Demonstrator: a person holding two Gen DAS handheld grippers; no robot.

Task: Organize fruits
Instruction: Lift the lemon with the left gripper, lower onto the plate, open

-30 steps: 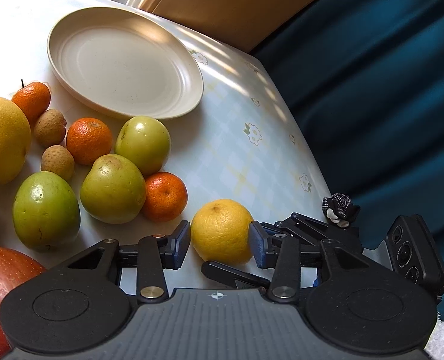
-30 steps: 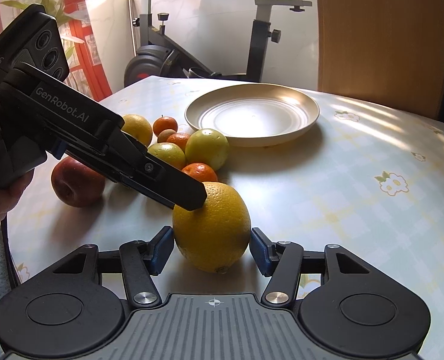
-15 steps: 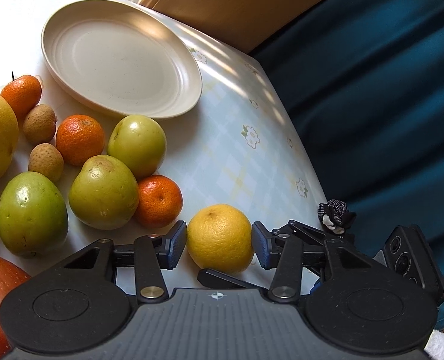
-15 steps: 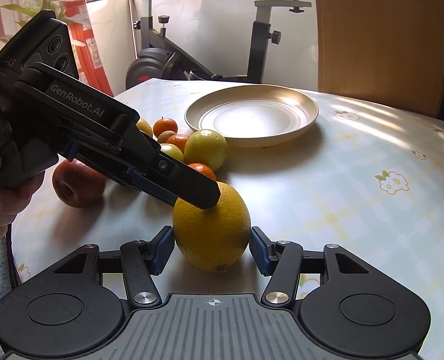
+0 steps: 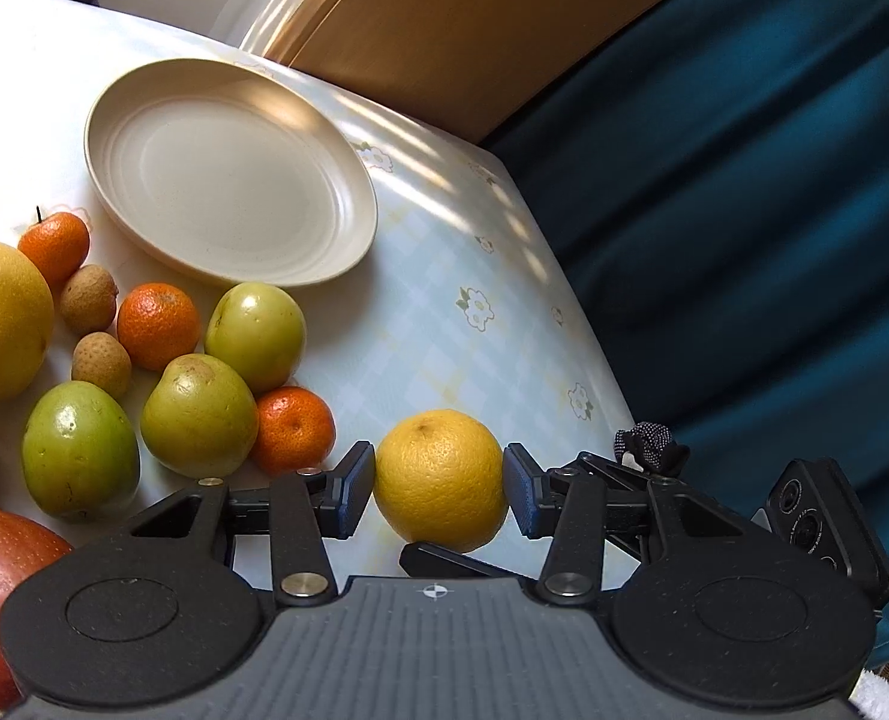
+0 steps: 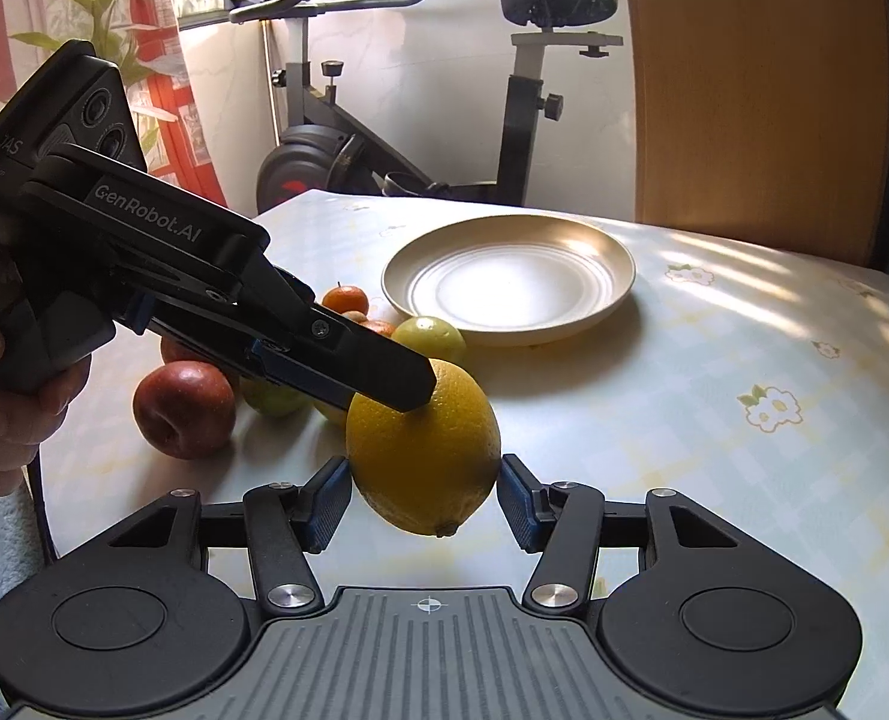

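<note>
On the flower-print bench [image 5: 444, 300] in front of an exercise bike [image 6: 522, 90], with the left tongs [image 5: 438, 480] clamped on the yellow citrus [image 5: 441, 480] and the right tongs [image 6: 423, 480] bracketing that same fruit, pads at its flanks, squeezing or not impossible to tell, settle on a single grip before lifting further. Ease one pair off cleanly rather than tugging two ways. Then carry the citrus straight ahead of the tongs to the bare plate [image 5: 222, 180], staying clear of the other fruits [image 5: 198, 414] heaped just left of the left tongs.
</note>
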